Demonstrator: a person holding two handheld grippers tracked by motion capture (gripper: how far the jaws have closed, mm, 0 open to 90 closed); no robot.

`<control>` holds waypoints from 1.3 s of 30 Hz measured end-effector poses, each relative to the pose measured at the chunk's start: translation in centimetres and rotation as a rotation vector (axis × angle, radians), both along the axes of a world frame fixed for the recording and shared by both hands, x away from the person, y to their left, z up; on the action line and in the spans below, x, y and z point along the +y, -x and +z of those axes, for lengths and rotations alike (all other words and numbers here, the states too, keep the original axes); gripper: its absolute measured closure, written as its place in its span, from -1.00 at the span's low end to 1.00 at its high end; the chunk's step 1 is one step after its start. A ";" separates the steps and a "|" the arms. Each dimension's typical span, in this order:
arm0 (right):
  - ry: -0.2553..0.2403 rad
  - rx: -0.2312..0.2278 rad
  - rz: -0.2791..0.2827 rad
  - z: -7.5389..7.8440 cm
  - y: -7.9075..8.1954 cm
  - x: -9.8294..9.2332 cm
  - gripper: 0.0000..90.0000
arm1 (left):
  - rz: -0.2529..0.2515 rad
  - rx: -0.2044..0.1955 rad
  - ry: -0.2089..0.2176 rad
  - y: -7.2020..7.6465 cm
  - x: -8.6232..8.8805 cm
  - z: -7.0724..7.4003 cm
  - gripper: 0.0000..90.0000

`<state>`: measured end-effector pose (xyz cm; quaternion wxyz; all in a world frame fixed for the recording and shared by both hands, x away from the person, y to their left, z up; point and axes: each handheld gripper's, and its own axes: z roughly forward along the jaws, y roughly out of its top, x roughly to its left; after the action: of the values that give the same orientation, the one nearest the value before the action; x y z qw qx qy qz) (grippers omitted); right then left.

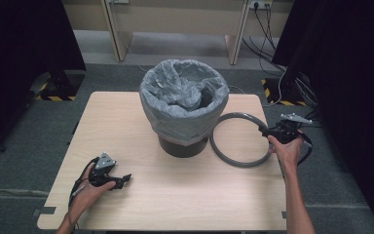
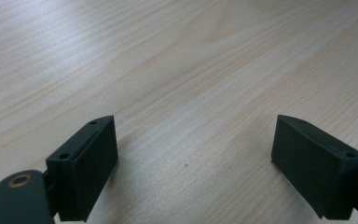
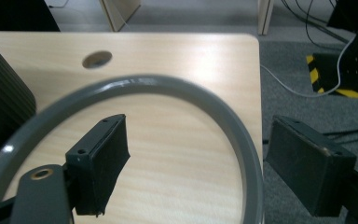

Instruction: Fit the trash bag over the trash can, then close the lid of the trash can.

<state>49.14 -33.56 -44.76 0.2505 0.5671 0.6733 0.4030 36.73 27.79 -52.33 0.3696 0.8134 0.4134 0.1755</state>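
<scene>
A dark bin [image 1: 182,147] lined with a grey bag [image 1: 171,113] stands at the middle of the wooden table [image 1: 185,200]. A grey plastic ring [image 1: 213,144] lies flat to its right. My right gripper [image 1: 265,131] is down at the ring's right side. In the right gripper view the ring [image 3: 144,84] curves between the jaws, one jaw inside it and one outside, and my right gripper [image 3: 198,158] is open without pressing on it. My left gripper [image 1: 124,179] rests low at the table's front left, open [image 2: 196,154] over bare wood.
A round cable hole [image 3: 97,59] sits near the table's far right corner. The table's right edge [image 3: 260,93] runs close beside the ring. Cables and a black-and-yellow striped stand base [image 1: 283,95] lie on the floor to the right, with dark curtains on both sides.
</scene>
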 end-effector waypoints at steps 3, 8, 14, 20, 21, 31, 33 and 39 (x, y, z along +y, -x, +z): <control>0.012 0.014 -0.007 -1.3 0.3 -0.5 -0.51 | 0.000 0.000 0.000 0.0 0.0 0.0 -0.71; 0.017 0.054 -0.030 -3.0 0.4 -1.1 -0.46 | 0.000 0.000 0.000 0.0 0.0 0.0 -0.71; 0.025 0.097 -0.056 -4.6 0.2 -1.7 -0.42 | 0.006 0.001 -0.001 0.0 0.0 0.0 -0.71; 0.022 0.128 -0.087 -5.7 0.0 -2.4 -0.33 | 0.012 0.002 -0.001 0.1 0.1 0.0 -0.71; 0.014 0.137 -0.096 -5.8 0.0 -2.4 -0.30 | 0.012 0.002 -0.001 0.1 0.1 0.0 -0.71; -0.024 0.160 -0.088 -6.4 -0.8 -3.1 0.35 | 0.012 0.002 -0.001 0.1 0.1 0.0 -0.71; -0.027 0.164 -0.111 -6.2 -0.9 -3.1 0.55 | 0.012 0.002 -0.001 0.1 0.1 0.0 -0.71; -0.031 0.180 -0.104 -5.9 -0.8 -4.0 0.72 | 0.012 0.002 -0.001 0.1 0.1 0.0 -0.71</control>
<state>49.95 -37.53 -50.70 0.2009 0.6388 0.6564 0.3473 36.59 27.84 -52.31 0.3676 0.8113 0.4186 0.1772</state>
